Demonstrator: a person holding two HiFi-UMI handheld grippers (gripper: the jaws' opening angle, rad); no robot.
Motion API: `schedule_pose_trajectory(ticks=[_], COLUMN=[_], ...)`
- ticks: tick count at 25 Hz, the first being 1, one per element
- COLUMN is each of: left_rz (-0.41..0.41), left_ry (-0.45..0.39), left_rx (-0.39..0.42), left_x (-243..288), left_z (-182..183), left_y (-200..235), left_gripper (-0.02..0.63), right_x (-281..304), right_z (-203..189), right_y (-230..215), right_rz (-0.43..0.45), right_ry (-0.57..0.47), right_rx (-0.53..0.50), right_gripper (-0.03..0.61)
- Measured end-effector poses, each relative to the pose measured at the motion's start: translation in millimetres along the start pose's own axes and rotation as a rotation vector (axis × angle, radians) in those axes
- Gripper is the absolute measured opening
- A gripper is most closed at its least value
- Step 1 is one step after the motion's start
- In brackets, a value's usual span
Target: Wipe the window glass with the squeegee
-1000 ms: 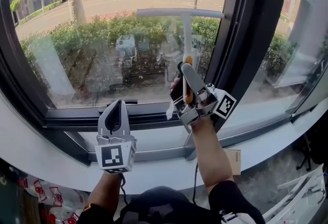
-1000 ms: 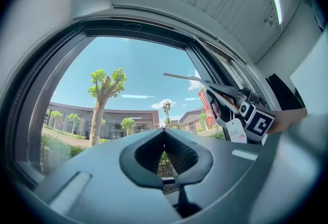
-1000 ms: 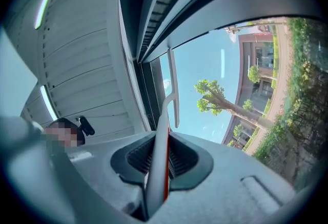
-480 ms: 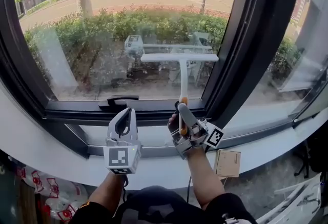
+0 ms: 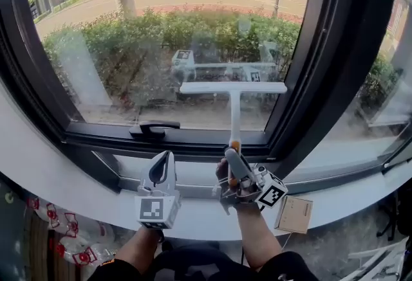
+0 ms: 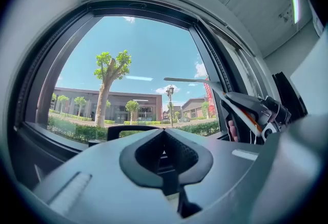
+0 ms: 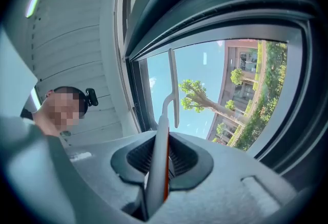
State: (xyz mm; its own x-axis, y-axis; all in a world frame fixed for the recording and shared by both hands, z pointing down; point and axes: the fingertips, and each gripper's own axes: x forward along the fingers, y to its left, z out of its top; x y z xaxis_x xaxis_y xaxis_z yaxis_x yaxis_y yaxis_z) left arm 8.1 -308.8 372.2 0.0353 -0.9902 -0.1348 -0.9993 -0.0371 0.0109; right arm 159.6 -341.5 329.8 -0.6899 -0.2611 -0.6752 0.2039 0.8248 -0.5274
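Observation:
A white squeegee (image 5: pixel 234 97) with a T-shaped blade lies against the lower part of the window glass (image 5: pixel 161 29), its blade level just above the bottom frame. My right gripper (image 5: pixel 233 159) is shut on its white and orange handle (image 7: pixel 158 166), below the sill line. In the right gripper view the blade (image 7: pixel 173 87) stands up ahead of the jaws against the pane. My left gripper (image 5: pixel 162 167) hangs to the left of it over the sill, shut and holding nothing. The left gripper view shows the squeegee (image 6: pixel 205 82) and my right gripper (image 6: pixel 256 110) off to the right.
A black window handle (image 5: pixel 153 127) sits on the bottom frame left of the squeegee. A thick black mullion (image 5: pixel 322 48) rises on the right. The white sill (image 5: pixel 84 190) runs beneath, and a cardboard box (image 5: pixel 293 214) lies below it on the right.
The squeegee has come down the glass from the upper part to just above the bottom frame, my right gripper dropping with it. The left gripper stayed by the sill.

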Motion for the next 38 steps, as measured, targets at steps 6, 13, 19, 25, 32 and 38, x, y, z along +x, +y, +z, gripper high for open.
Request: schedule_pose_trajectory(ticks=[6,13,19,25,32,38], left_rz=[0.125,0.214,0.288,0.246,0.253,0.201], left_ry=[0.024,0.014,-0.025,-0.059,-0.118,-0.145], left_rx=[0.034,0.068,0.046,0.098,0.154,0.121], left_x=[-35.3,-98.4,-141.7,-160.3,-161.6,-152.6], left_z=[-9.7,0.1,13.8,47.4,88.3,82.9], left_y=[67.4,183.9,299.6,353.6,380.2,374.4], left_gripper=[0.018,0.018,0.018,0.018,0.018,0.018], right_x=[21.3,84.1,174.4,260.4,320.2,326.9], right_z=[-53.0,-150.2,-255.7,-310.7,-308.7,-318.5], right_y=[4.6,36.9,45.2,47.6,28.6,20.6], right_rz=[-0.032,-0.048,0.022,0.049,0.022,0.007], right_ry=[0.038,0.076,0.176,0.179,0.110,0.109], right_rx=[-0.009,0.025,0.057,0.029,0.064,0.063], right_gripper=[0.049,0.049,0.049,0.049,0.049,0.049])
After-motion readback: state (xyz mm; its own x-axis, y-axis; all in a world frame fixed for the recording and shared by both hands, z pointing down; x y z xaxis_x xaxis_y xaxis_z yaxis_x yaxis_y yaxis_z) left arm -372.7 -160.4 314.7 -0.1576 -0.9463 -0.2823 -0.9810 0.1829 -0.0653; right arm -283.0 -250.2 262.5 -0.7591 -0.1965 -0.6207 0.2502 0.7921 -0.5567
